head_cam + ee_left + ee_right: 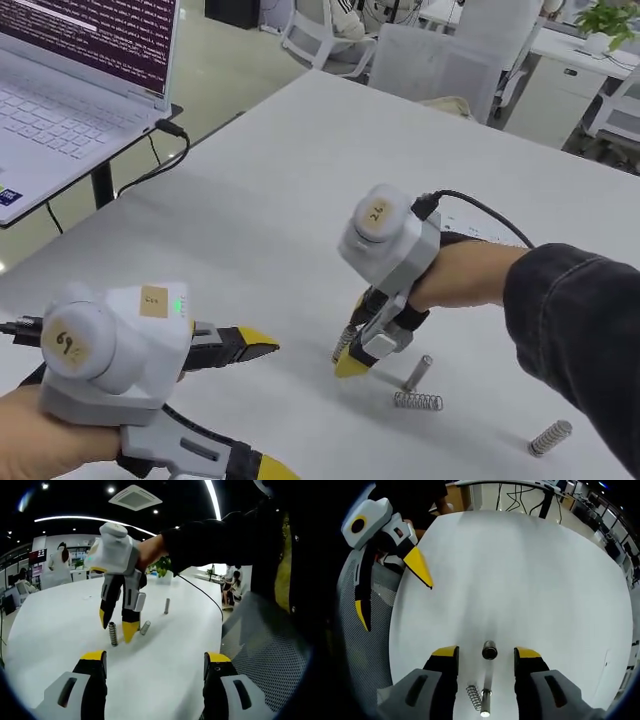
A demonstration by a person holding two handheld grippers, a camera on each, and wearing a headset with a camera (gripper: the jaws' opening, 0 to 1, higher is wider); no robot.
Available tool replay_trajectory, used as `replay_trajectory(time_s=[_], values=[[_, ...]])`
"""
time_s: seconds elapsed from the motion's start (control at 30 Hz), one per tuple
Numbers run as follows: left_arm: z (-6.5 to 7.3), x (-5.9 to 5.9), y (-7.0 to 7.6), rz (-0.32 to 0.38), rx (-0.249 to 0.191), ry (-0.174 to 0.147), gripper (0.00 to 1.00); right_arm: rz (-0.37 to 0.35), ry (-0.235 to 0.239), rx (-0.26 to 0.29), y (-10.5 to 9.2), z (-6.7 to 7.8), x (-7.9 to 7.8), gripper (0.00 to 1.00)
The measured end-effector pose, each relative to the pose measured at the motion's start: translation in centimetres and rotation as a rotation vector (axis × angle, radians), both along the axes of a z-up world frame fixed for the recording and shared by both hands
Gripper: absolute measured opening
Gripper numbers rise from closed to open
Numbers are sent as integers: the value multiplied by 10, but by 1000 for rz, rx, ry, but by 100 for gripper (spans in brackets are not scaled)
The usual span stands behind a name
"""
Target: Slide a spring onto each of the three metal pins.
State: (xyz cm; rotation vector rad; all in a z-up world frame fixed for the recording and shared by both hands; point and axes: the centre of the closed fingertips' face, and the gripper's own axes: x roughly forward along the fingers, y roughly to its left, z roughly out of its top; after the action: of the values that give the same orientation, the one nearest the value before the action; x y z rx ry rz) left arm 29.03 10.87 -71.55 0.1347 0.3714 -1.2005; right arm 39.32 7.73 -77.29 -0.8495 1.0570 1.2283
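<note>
White table [300, 170] fills most of the head view, with an open laptop [70, 90] on a stand at its left edge and office chairs [420, 60] beyond the far side.

The left gripper [268, 405] hovers low at the near left. Its jaws are spread wide with nothing between them, and it is well apart from the work. The right gripper [116, 626] points steeply down at the table. Its jaws are apart and straddle the first pin [489, 651], which stands upright between them without either tip clearly touching it. In the left gripper view that pin looks coiled along its length, so it seems to wear its spring already, though the turns are too small to be sure.

Just beside it stands a bare pin [418, 372], smooth and shiny, with a loose spring [417, 401] lying flat on the table close to its foot. Further along to the right sits a far spring [550, 437]. Whether a pin runs through that one, I cannot tell.

The step in hand looks like the release after seating the first spring, so roughly a third of the job is done. Next, the right gripper would have to lift clear without knocking the pin over, pinch the loose spring across its middle, turn it on end and line its bore up with the bare pin's tip.
</note>
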Motion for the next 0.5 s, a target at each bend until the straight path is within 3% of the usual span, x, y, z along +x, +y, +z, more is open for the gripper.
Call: replay_trajectory(time_s=[0.5], values=[[0, 0, -7, -23, 10, 0, 76, -69, -14, 65, -12, 9, 5, 54]])
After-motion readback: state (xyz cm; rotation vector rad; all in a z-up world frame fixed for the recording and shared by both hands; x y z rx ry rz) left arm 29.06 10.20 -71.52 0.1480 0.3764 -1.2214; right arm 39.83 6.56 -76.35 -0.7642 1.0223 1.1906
